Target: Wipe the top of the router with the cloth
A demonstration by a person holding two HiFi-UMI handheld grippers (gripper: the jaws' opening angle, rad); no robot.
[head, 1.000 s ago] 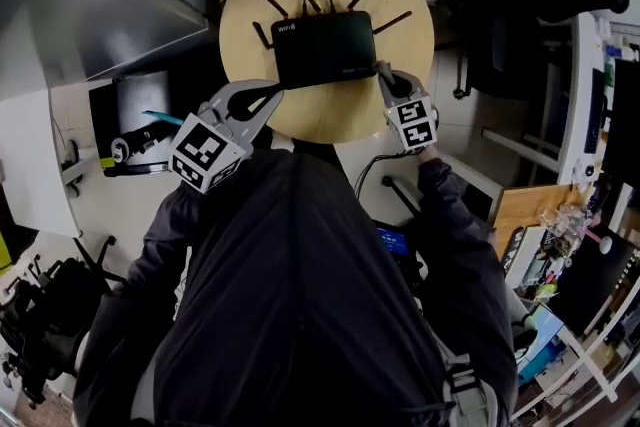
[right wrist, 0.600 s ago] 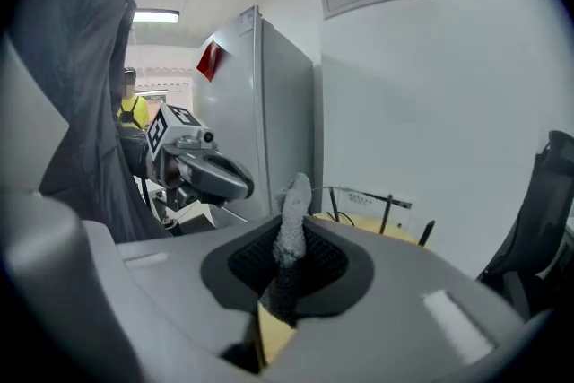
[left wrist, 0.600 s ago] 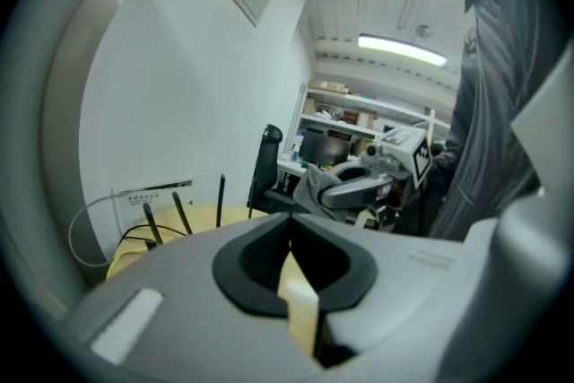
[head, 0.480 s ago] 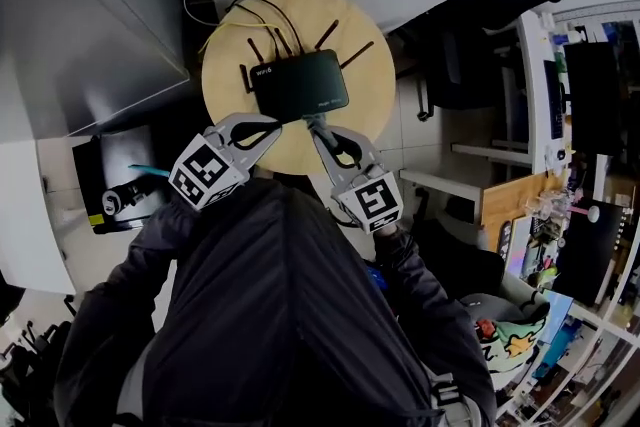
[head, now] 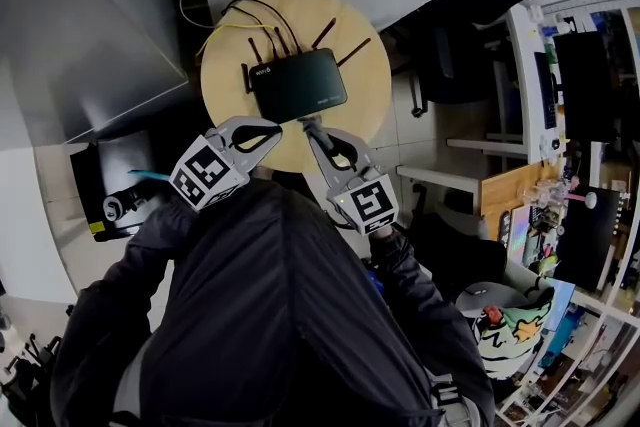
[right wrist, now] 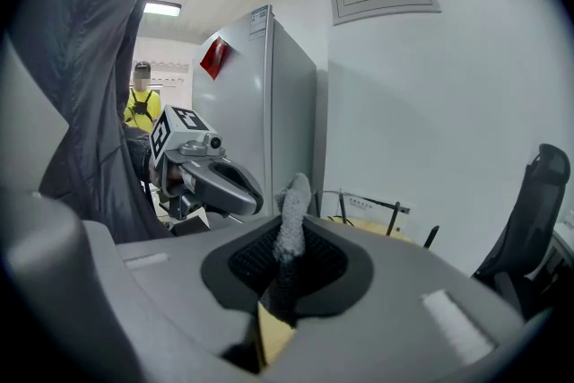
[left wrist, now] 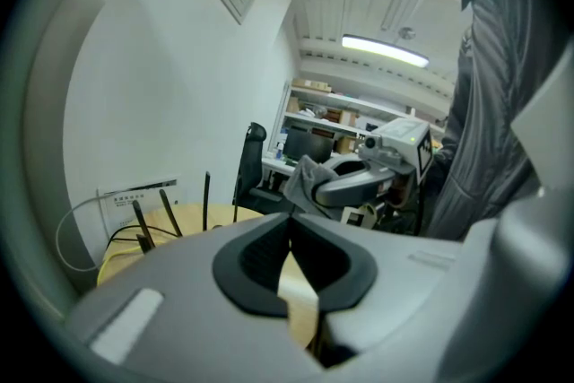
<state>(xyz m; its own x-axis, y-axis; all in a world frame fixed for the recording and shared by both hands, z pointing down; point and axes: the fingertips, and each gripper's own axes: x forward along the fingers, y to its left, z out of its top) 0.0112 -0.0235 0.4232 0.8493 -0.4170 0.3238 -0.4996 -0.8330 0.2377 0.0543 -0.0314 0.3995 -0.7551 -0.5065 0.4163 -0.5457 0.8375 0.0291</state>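
**Cloth pinched and ready at the router's near edge**

The fingers (right wrist: 240, 263) of the right gripper (right wrist: 289, 257) are closed on a fold of fuzzy grey cloth (right wrist: 292, 202). The fold stands up from between them, probably so that a free end is left to drag over the casing. The left gripper (left wrist: 289, 239) has its fingers pressed together with nothing between them. It seems only to wait alongside, perhaps to steady things.

Both tips hang just short of the flat black plastic router (head: 298, 83). The router lies near the middle of the round pale wooden surface (head: 372, 105), with its thin black and yellow cables (head: 225, 20) leaving from the far side. Wiping does not look begun.

Only the head view shows the whole router and how near the tips are, and there the cloth is barely a speck. The gripper views show each grip plainly, but of the router only the black stick antennas (left wrist: 143, 227) rise above the gripper bodies.
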